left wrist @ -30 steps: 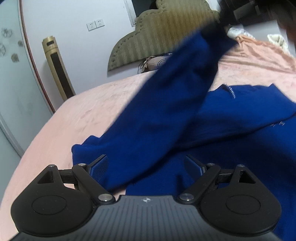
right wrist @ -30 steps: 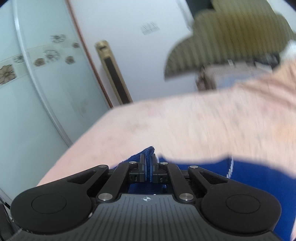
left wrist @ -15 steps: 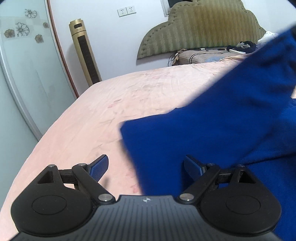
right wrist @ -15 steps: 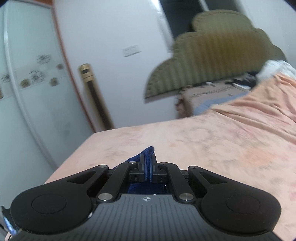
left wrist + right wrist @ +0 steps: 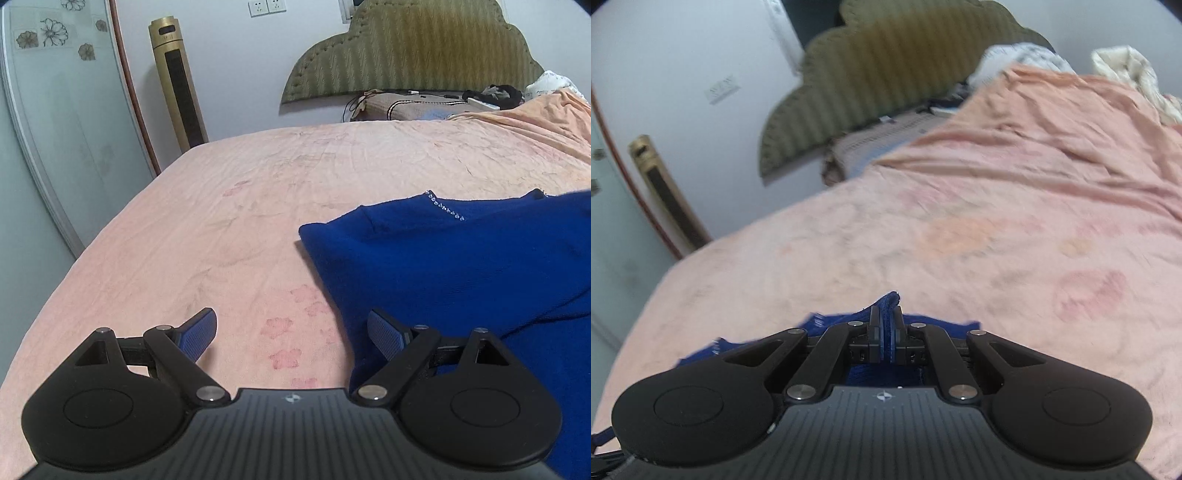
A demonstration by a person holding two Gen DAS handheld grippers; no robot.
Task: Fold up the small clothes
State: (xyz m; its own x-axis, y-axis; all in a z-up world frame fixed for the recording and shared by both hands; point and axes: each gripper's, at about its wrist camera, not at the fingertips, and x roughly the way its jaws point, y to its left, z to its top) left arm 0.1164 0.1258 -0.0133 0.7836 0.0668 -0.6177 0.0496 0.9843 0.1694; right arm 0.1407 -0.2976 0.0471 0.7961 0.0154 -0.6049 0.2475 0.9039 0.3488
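my left gripper (image 5: 291,332) has its jaws spread wide apart with nothing between them; bare pink bed sheet (image 5: 240,229) shows in the gap. the blue garment (image 5: 461,266) lies on the sheet ahead and to the right of these jaws, and its near edge passes just behind the right fingertip (image 5: 384,334); i cannot tell whether cloth and pad touch there. the garment is a deep royal blue knit with a soft matte surface, laid in overlapping layers. one fold edge runs diagonally across the lower right, and a short row of small clear beads (image 5: 445,208) sits near its far edge. its left border is a fairly straight line on the sheet.

my right gripper (image 5: 885,328) has its jaws together, clamped on a pinch of the same blue garment (image 5: 886,301). a small tuft of the cloth stands up just past the fingertips, and more of it spreads below and to the left of the jaws, partly hidden by the gripper body. this view is blurred, so finer fabric detail is not readable. ahead of the closed jaws is rumpled pink sheet (image 5: 997,229).
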